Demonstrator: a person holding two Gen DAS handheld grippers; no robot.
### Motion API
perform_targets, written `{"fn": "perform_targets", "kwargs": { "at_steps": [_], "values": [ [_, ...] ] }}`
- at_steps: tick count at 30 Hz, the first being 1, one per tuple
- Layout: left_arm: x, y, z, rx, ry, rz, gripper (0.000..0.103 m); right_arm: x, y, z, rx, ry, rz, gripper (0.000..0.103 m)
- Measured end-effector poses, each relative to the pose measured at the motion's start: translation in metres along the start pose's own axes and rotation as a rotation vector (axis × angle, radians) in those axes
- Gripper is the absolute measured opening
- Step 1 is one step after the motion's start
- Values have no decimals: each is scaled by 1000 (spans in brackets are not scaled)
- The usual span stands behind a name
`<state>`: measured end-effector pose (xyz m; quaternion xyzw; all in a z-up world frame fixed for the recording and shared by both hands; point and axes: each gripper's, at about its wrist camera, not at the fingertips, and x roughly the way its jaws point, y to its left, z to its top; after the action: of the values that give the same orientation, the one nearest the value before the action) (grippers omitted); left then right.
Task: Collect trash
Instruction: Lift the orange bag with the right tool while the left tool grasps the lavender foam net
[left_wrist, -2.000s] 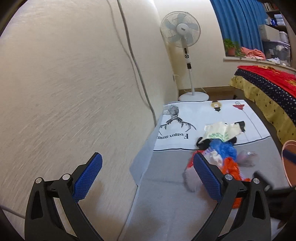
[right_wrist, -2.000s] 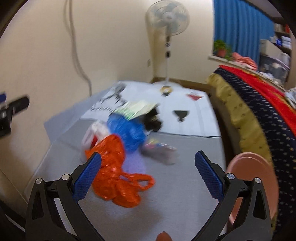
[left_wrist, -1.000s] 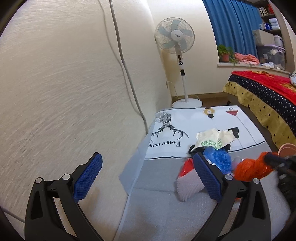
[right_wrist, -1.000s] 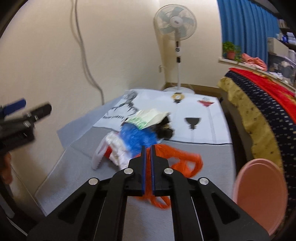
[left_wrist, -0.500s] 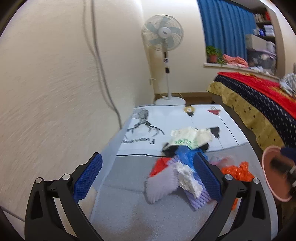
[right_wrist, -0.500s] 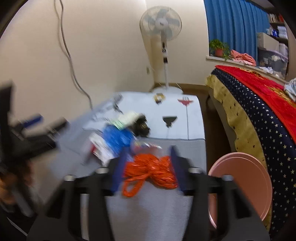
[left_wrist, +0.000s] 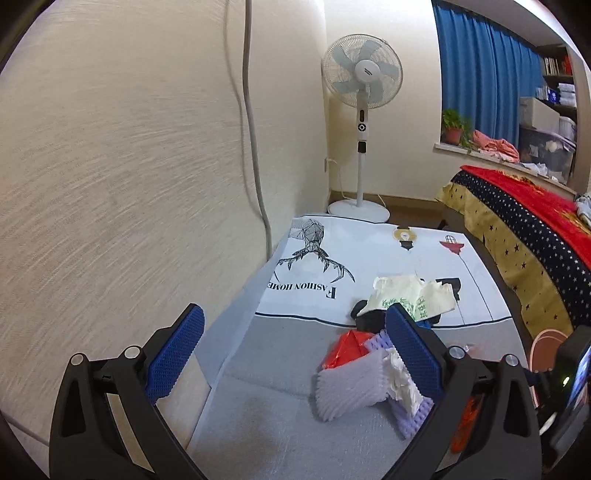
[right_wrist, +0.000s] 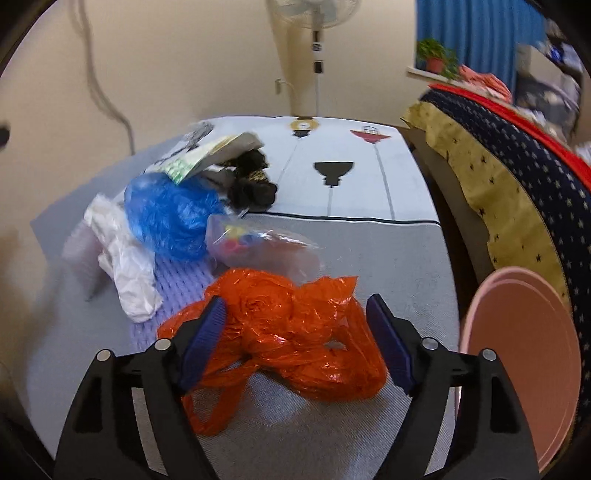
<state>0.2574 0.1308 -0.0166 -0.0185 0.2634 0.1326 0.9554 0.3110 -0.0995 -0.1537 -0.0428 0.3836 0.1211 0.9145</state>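
Much of the trash pile (left_wrist: 373, 365) is being hidden in the left wrist view by the left gripper (left_wrist: 295, 356), whose jaws are being held wide and empty; only a red sliver of the orange bag (left_wrist: 463, 424) is being shown there. From the right wrist it is being seen whole on the grey mat (right_wrist: 388, 254), between the just-opened, untouching pads of the right gripper (right_wrist: 295, 339), beside a half-cropped pink bin (right_wrist: 524, 354).
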Motion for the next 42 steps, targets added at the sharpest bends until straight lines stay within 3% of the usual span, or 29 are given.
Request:
{"fn": "perform_targets", "kwargs": {
  "at_steps": [2,3,4,10,16,20,23,26,32,35,40,42],
  "values": [
    [0,0,0,-5,1,-3,95,3,5,-3,-17,5,25,72],
    [0,0,0,-4,1,-2,95,3,7,-4,-25,2,47,61],
    [0,0,0,-3,1,0,95,2,10,-5,-41,3,52,56],
    [-1,0,-1,10,-4,10,95,-17,17,-7,-104,-45,61,47],
    [-6,-2,-4,9,-43,-3,95,-55,17,6,-104,-137,58,46],
    [-11,-13,-14,20,-82,-54,95,-90,6,21,-65,-180,52,46],
    [-10,-24,-25,16,-67,-56,95,-118,-5,32,-58,-211,55,47],
    [4,-35,-36,54,1,-49,95,-138,-19,35,-25,-221,58,47],
    [48,-53,-70,65,118,-27,95,-141,-40,27,47,-180,79,48],
    [59,-58,-79,86,125,-26,95,-137,-44,23,24,-176,65,48],
    [68,-45,-77,15,110,-26,94,-131,-55,21,45,-158,63,48],
    [73,-41,-78,6,122,-18,86,-129,-58,22,46,-154,55,48]
  ]
}}
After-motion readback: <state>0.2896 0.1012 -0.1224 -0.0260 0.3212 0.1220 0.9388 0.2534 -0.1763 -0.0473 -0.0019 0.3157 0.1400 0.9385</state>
